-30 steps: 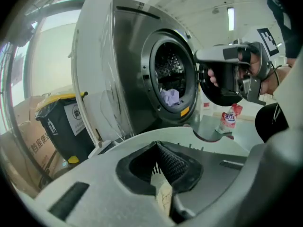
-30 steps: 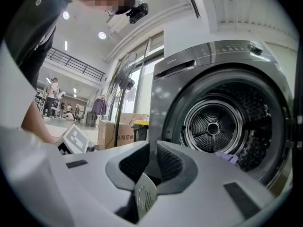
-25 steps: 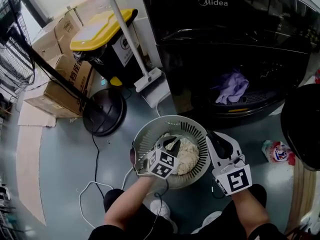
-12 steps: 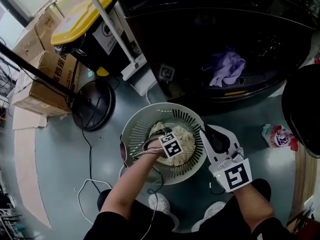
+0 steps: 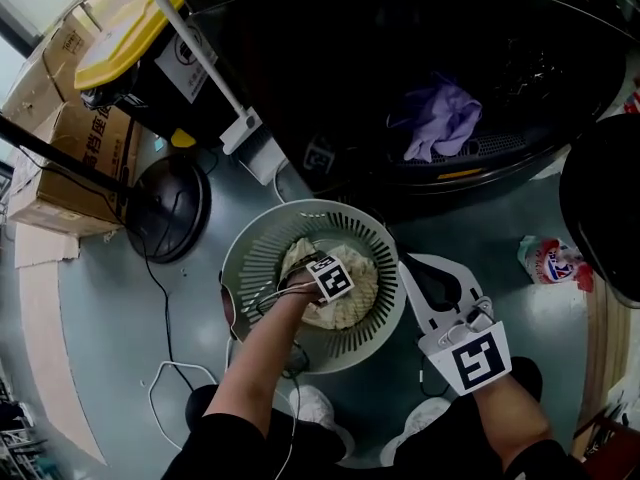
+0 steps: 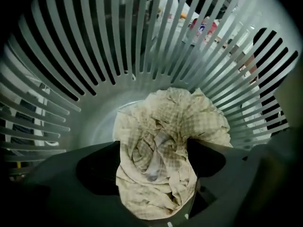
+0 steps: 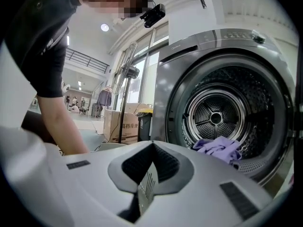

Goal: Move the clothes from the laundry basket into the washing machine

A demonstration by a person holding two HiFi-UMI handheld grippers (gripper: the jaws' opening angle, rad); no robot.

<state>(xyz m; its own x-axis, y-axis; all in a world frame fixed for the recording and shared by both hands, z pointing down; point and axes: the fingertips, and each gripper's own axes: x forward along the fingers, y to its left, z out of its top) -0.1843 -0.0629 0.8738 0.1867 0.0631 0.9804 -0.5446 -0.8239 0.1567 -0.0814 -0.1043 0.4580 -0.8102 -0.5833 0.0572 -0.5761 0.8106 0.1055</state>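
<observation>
A crumpled beige checked cloth (image 5: 347, 303) (image 6: 165, 122) lies at the bottom of the white slatted laundry basket (image 5: 250, 258) (image 6: 94, 56). My left gripper (image 5: 318, 268) (image 6: 154, 162) points steeply down into the basket. Its jaws have just been opening and stand wide, with the cloth bunched between them. My right gripper (image 5: 410, 264) (image 7: 150, 174) is held level just right of the basket. It has just closed and is shut on nothing. The washing machine (image 5: 450, 28) (image 7: 222, 117) is open, with a purple garment (image 5: 440, 118) (image 7: 220, 148) at the drum's mouth.
The machine's dark round door (image 5: 605, 228) hangs at the right, with a detergent packet (image 5: 550, 263) on the floor beside it. A fan base (image 5: 165, 208), a yellow-lidded bin (image 5: 120, 38) and cardboard boxes (image 5: 60, 138) stand at the left. A cable (image 5: 170, 378) trails near my feet.
My left gripper has sunk from the basket's rim down onto the cloth and tipped to point downward. The right gripper has hardly moved.
</observation>
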